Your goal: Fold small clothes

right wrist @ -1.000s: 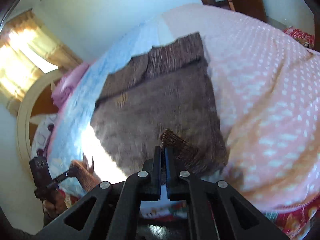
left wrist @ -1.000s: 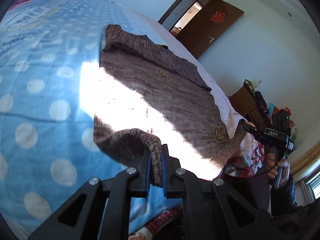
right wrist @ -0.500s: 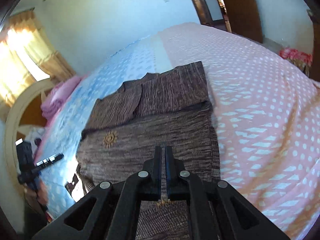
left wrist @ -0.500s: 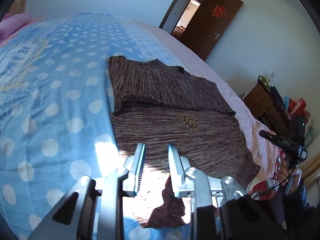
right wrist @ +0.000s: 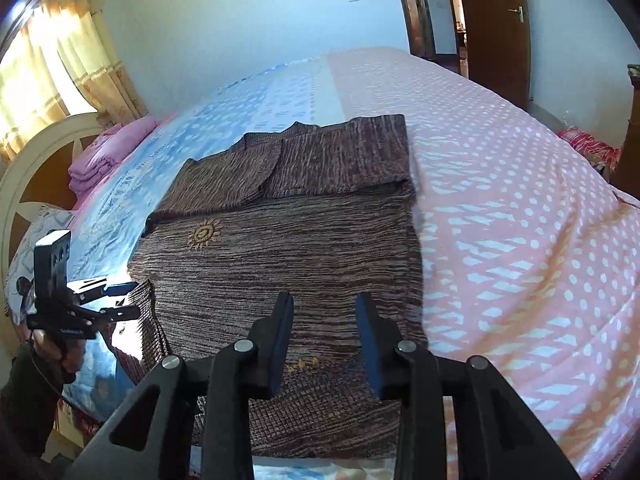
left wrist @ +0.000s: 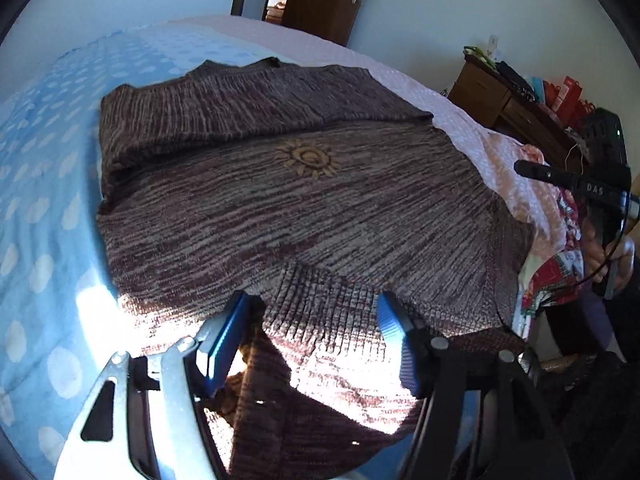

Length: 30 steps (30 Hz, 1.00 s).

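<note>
The brown sweater (right wrist: 288, 248) lies flat on the bed (right wrist: 520, 220), its hem at 6 o'clock. Both the left gripper (left wrist: 312, 344) and the right gripper (right wrist: 324, 340) are spread wide, holding nothing. To fold well, I think each should pinch one hem corner and lift evenly toward 12 o'clock.

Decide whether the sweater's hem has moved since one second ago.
Yes. The hem, then lifted above the sweater, has dropped toward the bed's near edge.
</note>
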Tool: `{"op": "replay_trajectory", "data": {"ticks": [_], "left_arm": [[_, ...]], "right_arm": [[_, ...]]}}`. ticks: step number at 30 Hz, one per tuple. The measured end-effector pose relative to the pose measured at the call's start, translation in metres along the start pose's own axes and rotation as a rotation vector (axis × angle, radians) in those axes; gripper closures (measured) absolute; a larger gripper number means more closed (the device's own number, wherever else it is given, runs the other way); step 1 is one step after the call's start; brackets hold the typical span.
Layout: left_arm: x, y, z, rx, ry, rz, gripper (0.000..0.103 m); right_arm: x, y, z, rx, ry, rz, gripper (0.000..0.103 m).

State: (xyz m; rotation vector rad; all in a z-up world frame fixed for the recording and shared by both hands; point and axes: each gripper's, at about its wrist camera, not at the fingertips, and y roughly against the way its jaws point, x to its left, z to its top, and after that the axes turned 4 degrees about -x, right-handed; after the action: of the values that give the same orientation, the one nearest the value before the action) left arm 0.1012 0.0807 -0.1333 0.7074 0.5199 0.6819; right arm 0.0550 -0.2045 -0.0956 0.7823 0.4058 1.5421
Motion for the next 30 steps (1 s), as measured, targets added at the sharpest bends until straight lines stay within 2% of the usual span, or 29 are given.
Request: {"op": "replay_trajectory", "data": {"ticks": [3, 4, 6, 7, 9, 11, 15, 19, 23, 26, 27, 28, 29, 30], "left_arm": [[-0.010, 0.001, -0.007, -0.011, -0.041, 0.041, 0.036], [-0.013, 0.002, -0.010, -0.020, -0.045, 0.057, 0.040], [-0.013, 0.006, -0.012, -0.034, -0.046, 0.076, 0.064], [-0.012, 0.009, -0.012, -0.035, -0.028, 0.056, 0.096], [-0.006, 0.012, -0.013, -0.044, 0.022, 0.017, 0.094], [-0.007, 0.012, -0.015, -0.049, 0.010, 0.035, 0.094], [-0.004, 0.005, -0.013, -0.041, 0.039, 0.019, 0.090], [-0.001, 0.000, -0.007, -0.036, 0.083, -0.023, 0.078], [-0.005, -0.003, -0.005, -0.032, 0.068, -0.023, 0.073], [-0.005, -0.004, -0.006, -0.041, 0.073, -0.029, 0.073], [-0.004, -0.004, -0.007, -0.045, 0.077, -0.033, 0.074], [-0.004, -0.004, -0.007, -0.048, 0.081, -0.033, 0.077], [-0.004, -0.004, -0.008, -0.050, 0.082, -0.030, 0.085], [-0.005, -0.004, -0.009, -0.050, 0.080, -0.030, 0.090]], "right_arm": [[-0.009, 0.001, -0.001, -0.002, -0.030, 0.000, 0.069], [-0.011, 0.001, -0.001, -0.004, -0.038, 0.000, 0.069], [-0.016, 0.002, -0.002, -0.011, -0.047, -0.007, 0.069], [-0.017, 0.003, -0.002, -0.012, -0.044, -0.011, 0.069], [-0.019, 0.005, -0.001, -0.016, -0.007, -0.044, 0.069], [-0.019, 0.006, -0.002, -0.011, 0.055, -0.086, 0.069], [-0.013, -0.001, -0.006, 0.050, 0.192, -0.118, 0.069], [-0.003, -0.016, -0.015, 0.129, 0.297, -0.079, 0.069], [0.002, -0.035, -0.031, 0.239, 0.351, -0.056, 0.069], [0.003, -0.043, -0.045, 0.270, 0.364, -0.055, 0.069], [0.004, -0.042, -0.047, 0.256, 0.371, -0.073, 0.064], [0.003, -0.041, -0.048, 0.243, 0.372, -0.087, 0.061], [0.002, -0.041, -0.048, 0.241, 0.366, -0.096, 0.057], [0.000, -0.041, -0.049, 0.244, 0.351, -0.090, 0.057]]}}
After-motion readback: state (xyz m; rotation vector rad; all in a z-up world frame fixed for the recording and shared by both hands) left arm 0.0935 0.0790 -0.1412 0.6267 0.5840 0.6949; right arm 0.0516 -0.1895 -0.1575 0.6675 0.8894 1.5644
